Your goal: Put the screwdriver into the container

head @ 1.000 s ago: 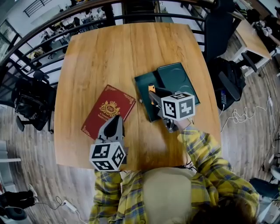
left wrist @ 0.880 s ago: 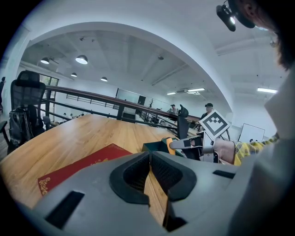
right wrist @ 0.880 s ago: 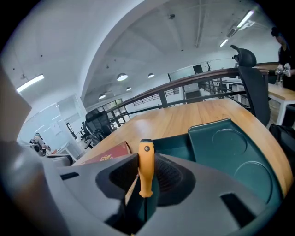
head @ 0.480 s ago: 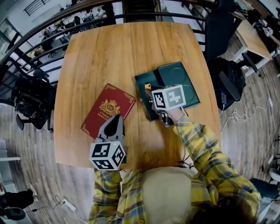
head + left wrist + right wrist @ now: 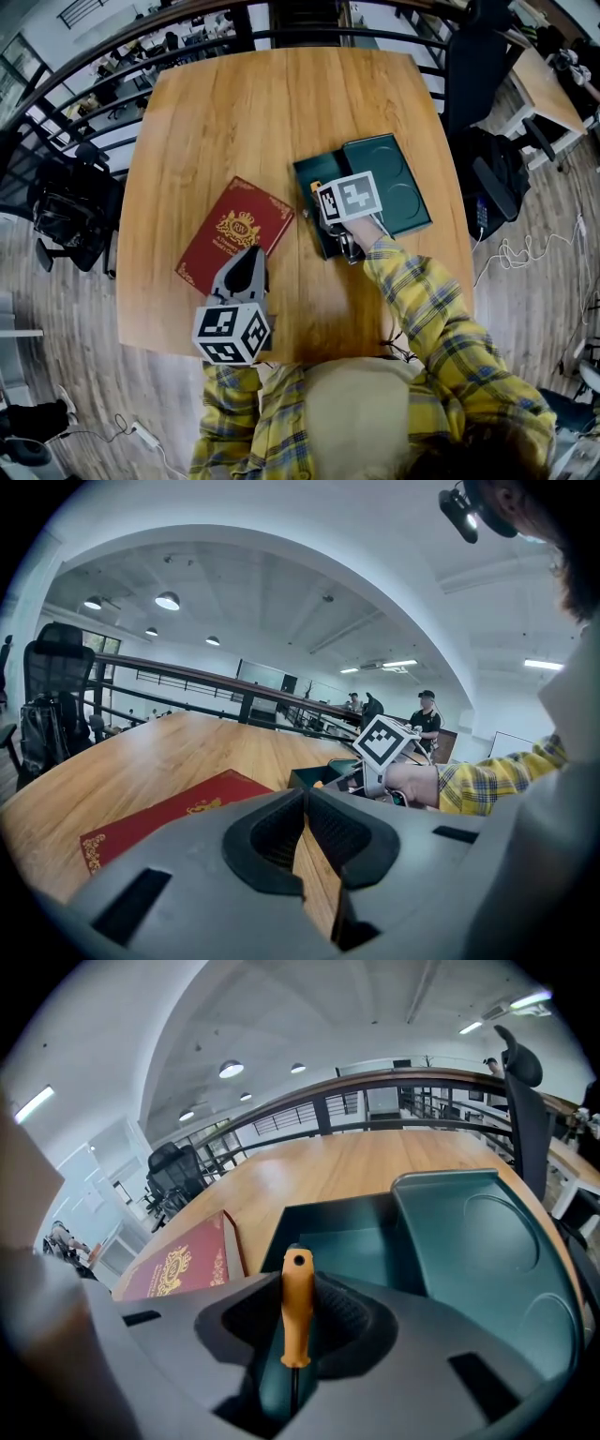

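overhead, the right hand-held gripper (image 5: 322, 195) largely hides the screwdriver (image 5: 316, 186).

Yellow plaid shirt sleeves (image 5: 422, 309)

Left gripper (image 5: 305, 797) jaws together, beside red book (image 5: 164, 819).

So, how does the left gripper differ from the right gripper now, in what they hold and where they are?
The left gripper is shut on nothing; the right gripper is shut on the orange-handled screwdriver. The left gripper is beside the red book, near the front edge of the table; the right gripper is over the dark green container. Both carry a cube with square markers.
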A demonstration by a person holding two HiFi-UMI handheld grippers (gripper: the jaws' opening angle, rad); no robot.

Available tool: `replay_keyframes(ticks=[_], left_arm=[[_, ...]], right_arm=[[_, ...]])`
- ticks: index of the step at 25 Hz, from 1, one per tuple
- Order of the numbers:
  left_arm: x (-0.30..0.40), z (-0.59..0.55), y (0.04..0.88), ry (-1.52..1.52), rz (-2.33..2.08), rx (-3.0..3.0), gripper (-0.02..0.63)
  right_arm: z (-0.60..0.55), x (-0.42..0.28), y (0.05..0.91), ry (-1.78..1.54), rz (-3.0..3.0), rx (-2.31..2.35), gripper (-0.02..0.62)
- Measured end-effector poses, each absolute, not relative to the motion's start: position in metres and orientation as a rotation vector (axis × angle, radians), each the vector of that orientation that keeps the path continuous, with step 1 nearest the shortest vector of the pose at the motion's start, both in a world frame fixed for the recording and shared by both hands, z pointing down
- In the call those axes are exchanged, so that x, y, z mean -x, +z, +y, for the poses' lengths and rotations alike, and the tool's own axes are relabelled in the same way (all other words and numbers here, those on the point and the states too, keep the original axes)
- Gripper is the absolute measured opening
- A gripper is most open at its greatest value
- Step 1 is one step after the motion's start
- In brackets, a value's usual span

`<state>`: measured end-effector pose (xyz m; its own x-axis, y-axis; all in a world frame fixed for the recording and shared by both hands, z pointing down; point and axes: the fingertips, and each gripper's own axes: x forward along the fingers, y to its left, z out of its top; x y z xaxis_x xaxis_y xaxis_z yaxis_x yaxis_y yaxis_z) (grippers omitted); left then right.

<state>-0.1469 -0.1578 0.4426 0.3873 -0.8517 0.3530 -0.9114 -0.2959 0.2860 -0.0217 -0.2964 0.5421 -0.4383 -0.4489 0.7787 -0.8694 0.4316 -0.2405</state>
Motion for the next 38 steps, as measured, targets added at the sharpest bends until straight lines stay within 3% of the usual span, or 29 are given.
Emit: replay_keyframes(ticks=[38], left_arm=[[0.159,-0.159,0.443,0.169,-1.524,-2.192,0.020]], right_arm=[[-0.300,0.023,0.544,0.870,-2.045,-1.164,0.146]])
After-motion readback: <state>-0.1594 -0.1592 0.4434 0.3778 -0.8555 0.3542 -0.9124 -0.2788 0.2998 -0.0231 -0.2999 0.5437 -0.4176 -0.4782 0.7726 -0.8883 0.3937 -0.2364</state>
